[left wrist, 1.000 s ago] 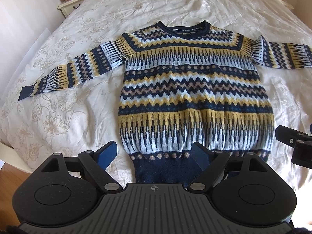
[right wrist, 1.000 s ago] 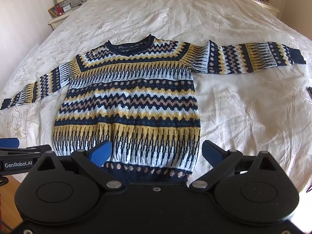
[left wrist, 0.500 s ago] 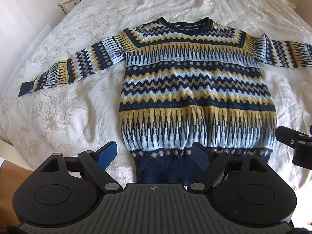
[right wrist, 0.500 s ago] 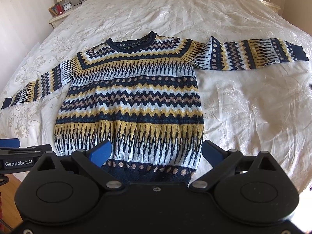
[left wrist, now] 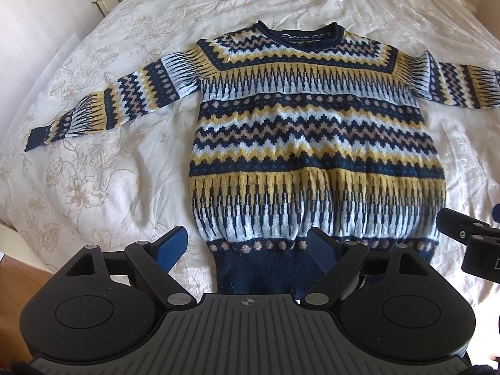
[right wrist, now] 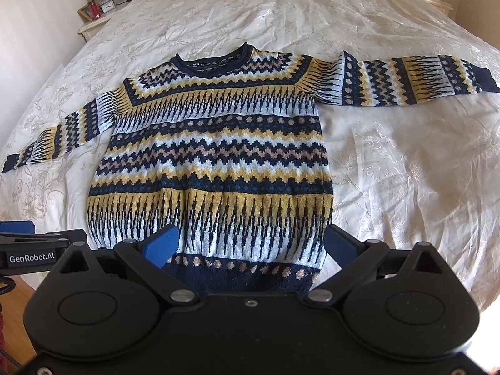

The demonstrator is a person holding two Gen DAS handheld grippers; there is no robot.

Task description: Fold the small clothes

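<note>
Sweater [left wrist: 315, 143] spread flat, front up, on the bed.

It's a knit in navy, mustard, pale blue and tan, banded in zigzags, dots and long spiky stripes, lying unfolded with the body smooth. The navy neckline [left wrist: 298, 36] points to the far side, the navy ribbed hem [left wrist: 259, 268] sits at the near edge, slightly gathered. Both sleeves are stretched out sideways: the left sleeve [left wrist: 115, 103] angles a little toward the near side and ends in a navy cuff, the right sleeve [right wrist: 415, 81] runs almost straight out to the right, its cuff navy too.
</note>
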